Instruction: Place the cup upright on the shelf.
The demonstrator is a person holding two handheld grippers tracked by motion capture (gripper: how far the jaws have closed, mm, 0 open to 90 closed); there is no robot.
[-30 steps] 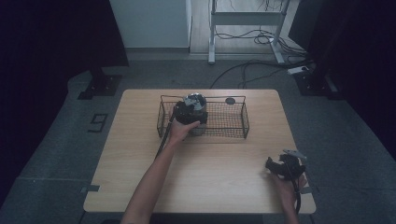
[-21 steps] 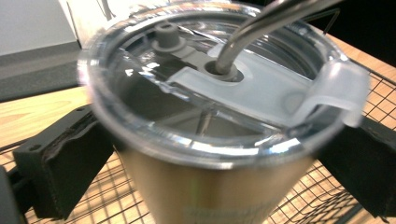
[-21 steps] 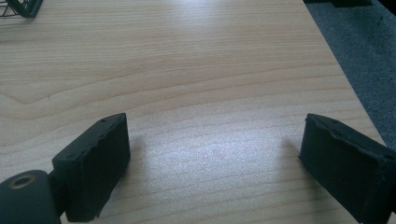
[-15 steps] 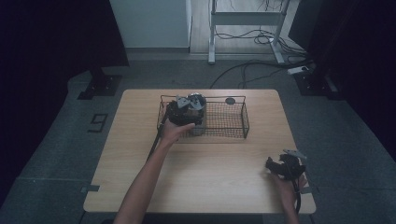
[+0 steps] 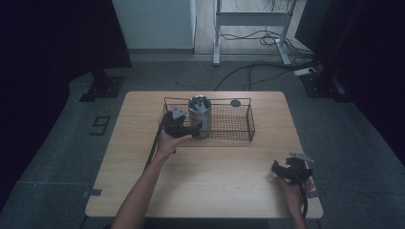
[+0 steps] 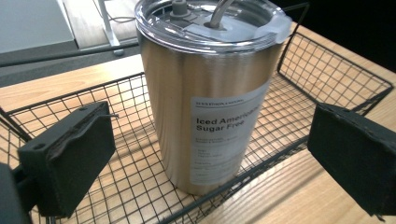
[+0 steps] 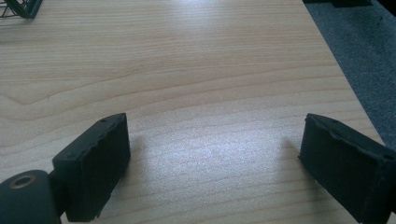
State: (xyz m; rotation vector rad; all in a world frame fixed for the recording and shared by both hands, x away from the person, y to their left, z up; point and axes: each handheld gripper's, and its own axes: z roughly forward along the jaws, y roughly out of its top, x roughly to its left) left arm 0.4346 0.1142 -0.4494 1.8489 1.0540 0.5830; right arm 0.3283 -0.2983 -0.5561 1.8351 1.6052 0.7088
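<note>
Steel tumbler (image 6: 205, 93) upright in wire basket (image 6: 336, 70), centred just ahead of left tool (image 6: 210, 158). Jaws wide, just been closing slightly, clear of tumbler; nothing gripped.

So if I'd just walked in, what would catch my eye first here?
Probably the shiny steel tumbler with its clear lid and printed label, standing upright in the left end of a black wire basket at the far side of the wooden table. Next, the left claw right beside it, jaws open and not touching it, while the right claw rests near the table's right corner.
</note>
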